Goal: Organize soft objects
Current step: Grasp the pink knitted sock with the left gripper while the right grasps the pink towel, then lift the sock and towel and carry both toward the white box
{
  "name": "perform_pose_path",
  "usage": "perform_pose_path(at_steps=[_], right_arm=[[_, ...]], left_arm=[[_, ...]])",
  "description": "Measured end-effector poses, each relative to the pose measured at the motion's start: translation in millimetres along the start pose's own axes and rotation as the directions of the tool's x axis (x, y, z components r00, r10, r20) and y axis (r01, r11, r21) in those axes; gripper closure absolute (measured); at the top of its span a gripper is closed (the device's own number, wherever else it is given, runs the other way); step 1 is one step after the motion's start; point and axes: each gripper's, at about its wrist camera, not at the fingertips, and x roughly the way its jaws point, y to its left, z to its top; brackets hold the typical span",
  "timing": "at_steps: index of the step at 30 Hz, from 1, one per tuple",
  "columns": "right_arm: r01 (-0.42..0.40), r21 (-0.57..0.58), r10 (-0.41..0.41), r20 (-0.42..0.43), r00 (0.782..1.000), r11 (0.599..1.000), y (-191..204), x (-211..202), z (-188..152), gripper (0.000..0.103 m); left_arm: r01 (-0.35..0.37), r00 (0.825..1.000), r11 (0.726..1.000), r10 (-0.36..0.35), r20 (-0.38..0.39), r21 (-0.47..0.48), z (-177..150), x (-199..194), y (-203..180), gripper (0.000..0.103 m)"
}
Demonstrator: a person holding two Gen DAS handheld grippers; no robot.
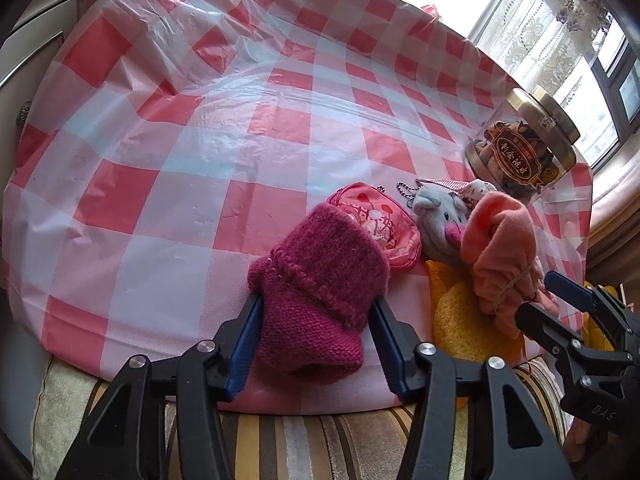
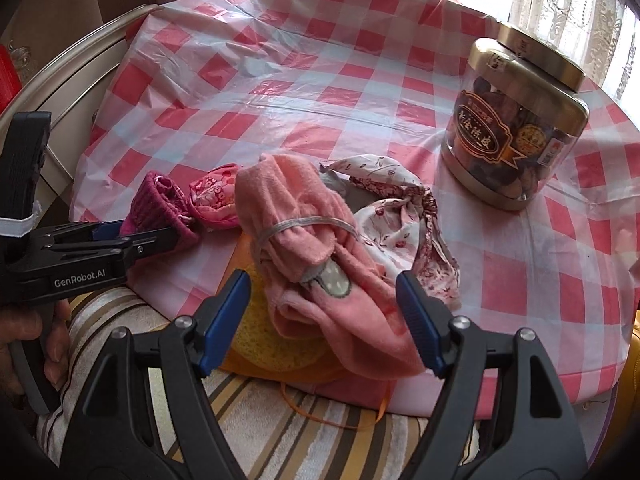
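Magenta knitted wool fills the near middle of the left wrist view: a thick knitted cuff (image 1: 316, 284), ribbed band folded over, lies at the near edge of a round table (image 1: 168, 184) covered in red-and-white checked plastic. The left gripper (image 1: 316, 320) straddles it, 1 blue pad on each side, set about as narrow as the wool is wide. Whether the pads press the wool or only flank it cannot be told. The placing looks like a grasp being set, probably to lift the cuff clear of the heap.

Just right of the cuff the other soft things crowd together, which is likely why each gripper addresses 1 item. A small pink printed pouch (image 1: 384, 232) touches the cuff's far side. Beside it lies a grey plush toy (image 1: 436, 216) with a ball chain. A pink fleece bundle (image 2: 320, 248), bound by a pale elastic band, rests on a yellow sponge (image 2: 256, 340) at the near edge. A floral cloth (image 2: 396, 216) lies right of the bundle, touching it.

The right gripper (image 2: 324, 320) hovers over the fleece bundle, fingers spread wide, clear of the fabric on both sides and holding nothing.

A clear jar (image 2: 512, 132) with a gold lid stands far right, apart from the heap.
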Motion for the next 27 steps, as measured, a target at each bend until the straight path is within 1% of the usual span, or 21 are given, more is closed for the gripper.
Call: perform_pose_path(at_steps=[2, 6, 7, 8, 9, 11, 12, 14, 17, 20, 23, 27], right_arm=[[0.003, -0.004, -0.003, -0.003, 1.0, 1.0, 2, 5, 2, 0.026], [0.012, -0.004, -0.012, -0.011, 1.0, 1.0, 1, 14, 4, 0.026], [0.014, -0.003, -0.014, -0.012, 1.0, 1.0, 1, 16, 4, 0.029], [0.014, -0.004, -0.014, -0.013, 1.0, 1.0, 1, 17, 3, 0.036], [0.015, -0.005, -0.015, -0.018, 1.0, 1.0, 1, 19, 3, 0.039], [0.018, 0.0, -0.018, -0.02, 1.0, 1.0, 0, 20, 2, 0.05], [0.016, 0.006, -0.016, -0.018, 1.0, 1.0, -1, 20, 2, 0.051], [0.013, 0.012, -0.013, -0.008, 1.0, 1.0, -2, 18, 1, 0.062], [0.015, 0.009, -0.015, 0.022, 1.0, 1.0, -2, 12, -1, 0.071], [0.008, 0.013, -0.009, 0.063, 0.998, 1.0, -3, 2, -2, 0.073], [-0.001, 0.027, -0.001, 0.099, 0.995, 1.0, -5, -8, -5, 0.074], [-0.012, 0.051, 0.006, 0.126, 0.992, 0.999, -9, -18, -8, 0.074]], left_arm=[[0.007, 1.0, 1.0, -0.007, 0.011, -0.002, 0, -1, 1, 0.056], [0.012, 0.999, 1.0, -0.012, 0.037, 0.005, -3, -4, -1, 0.062], [0.009, 0.999, 1.0, -0.01, 0.043, 0.011, -3, -5, -2, 0.065], [0.006, 0.999, 1.0, -0.007, 0.05, 0.017, -4, -6, -3, 0.066], [0.002, 0.998, 1.0, -0.003, 0.056, 0.022, -5, -7, -4, 0.067], [-0.006, 0.998, 1.0, 0.004, 0.069, 0.028, -5, -8, -4, 0.068], [-0.009, 0.997, 1.0, 0.006, 0.076, 0.03, -5, -9, -5, 0.068], [-0.012, 0.996, 0.999, 0.009, 0.089, 0.033, -6, -11, -5, 0.068], [-0.021, 0.994, 0.999, 0.017, 0.11, 0.039, -7, -14, -6, 0.069], [-0.033, 0.989, 0.998, 0.026, 0.143, 0.047, -8, -19, -8, 0.069], [-0.046, 0.983, 0.997, 0.035, 0.179, 0.055, -10, -26, -10, 0.069], [-0.059, 0.976, 0.997, 0.045, 0.215, 0.056, -12, -33, -11, 0.069]])
